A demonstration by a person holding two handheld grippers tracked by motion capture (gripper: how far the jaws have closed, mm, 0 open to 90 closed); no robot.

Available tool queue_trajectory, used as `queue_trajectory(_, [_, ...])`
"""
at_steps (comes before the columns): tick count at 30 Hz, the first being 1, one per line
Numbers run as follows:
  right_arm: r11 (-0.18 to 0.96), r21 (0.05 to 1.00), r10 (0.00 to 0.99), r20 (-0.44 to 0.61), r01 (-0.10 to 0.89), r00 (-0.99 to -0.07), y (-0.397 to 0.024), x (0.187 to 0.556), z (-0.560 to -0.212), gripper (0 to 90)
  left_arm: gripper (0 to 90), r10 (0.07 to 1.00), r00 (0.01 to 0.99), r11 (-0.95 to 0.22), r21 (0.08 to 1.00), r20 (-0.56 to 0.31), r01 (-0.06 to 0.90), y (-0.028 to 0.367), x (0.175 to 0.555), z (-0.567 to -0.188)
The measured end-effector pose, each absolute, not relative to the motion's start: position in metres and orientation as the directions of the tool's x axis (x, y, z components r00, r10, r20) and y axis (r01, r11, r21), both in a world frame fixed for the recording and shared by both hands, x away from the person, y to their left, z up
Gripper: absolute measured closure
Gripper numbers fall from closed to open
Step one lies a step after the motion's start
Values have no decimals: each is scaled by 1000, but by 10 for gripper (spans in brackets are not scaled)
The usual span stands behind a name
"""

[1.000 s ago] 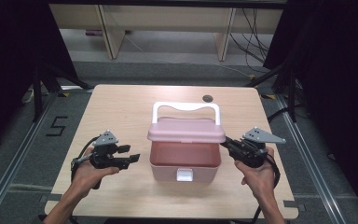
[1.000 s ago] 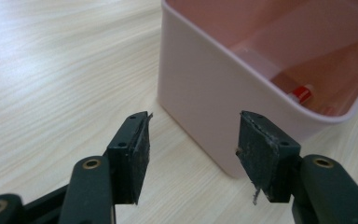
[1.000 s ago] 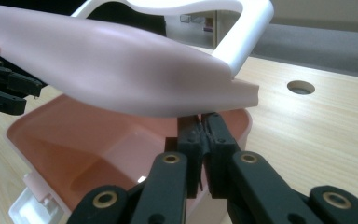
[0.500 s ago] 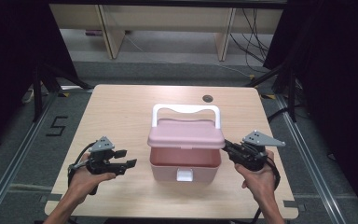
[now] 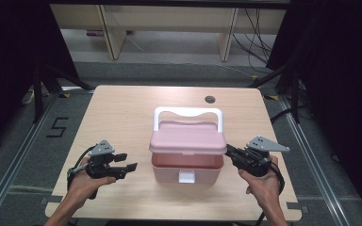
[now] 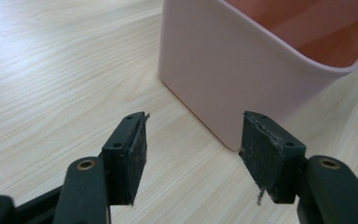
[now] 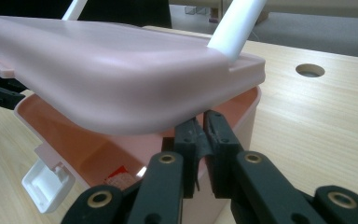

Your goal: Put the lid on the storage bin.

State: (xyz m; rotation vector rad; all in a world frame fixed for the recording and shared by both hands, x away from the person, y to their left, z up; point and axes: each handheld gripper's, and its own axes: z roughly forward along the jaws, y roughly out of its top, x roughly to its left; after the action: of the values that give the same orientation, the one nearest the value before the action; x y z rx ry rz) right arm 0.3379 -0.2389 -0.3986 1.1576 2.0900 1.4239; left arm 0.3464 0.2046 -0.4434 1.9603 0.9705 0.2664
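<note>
A pink storage box (image 5: 167,175) stands at the table's middle, its pink lid (image 5: 187,136) tilted up at the front so the inside shows. A white handle (image 5: 188,112) stands upright over the lid, and a white latch (image 5: 186,176) hangs on the front wall. My right gripper (image 5: 229,151) is shut, its tips (image 7: 200,119) wedged under the lid (image 7: 112,70) edge above the box rim. A small red and white item (image 7: 119,179) lies inside. My left gripper (image 5: 126,161) is open to the box's left, apart from it, with the box wall (image 6: 214,70) just ahead of its tips (image 6: 196,119).
The wooden table (image 5: 122,113) has a round cable hole (image 5: 210,99) at the back right. Bare wood lies around the box on all sides. Beyond the far edge are shelf legs and cables on the floor.
My left gripper has drawn back slightly from the box toward the near left. The lid, the box and my right gripper look unchanged.
</note>
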Motion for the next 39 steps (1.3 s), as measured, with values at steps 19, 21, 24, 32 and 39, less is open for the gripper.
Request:
queue_trajectory(19, [158,885,788,154,437,-596,-243,333,-404,839,395,723,666,-288,797,-181,530,207,340,-450])
queue_trajectory(21, [157,887,791,150,434,-593,-244,333,-405,838,394,721,673,-312,790,-166,528,208,340,-449])
queue_trajectory(24, [145,882,795,166,449,-584,-244,331,-406,837,393,720,671,-300,792,-177,531,207,339,-450])
queue_trajectory(32, [154,878,798,161,454,-580,-246,333,-408,828,387,722,668,-302,787,-179,538,206,337,-452])
queue_trajectory(39, [163,873,802,155,460,-577,-248,333,-409,822,386,712,682,-330,779,-166,533,207,335,-453])
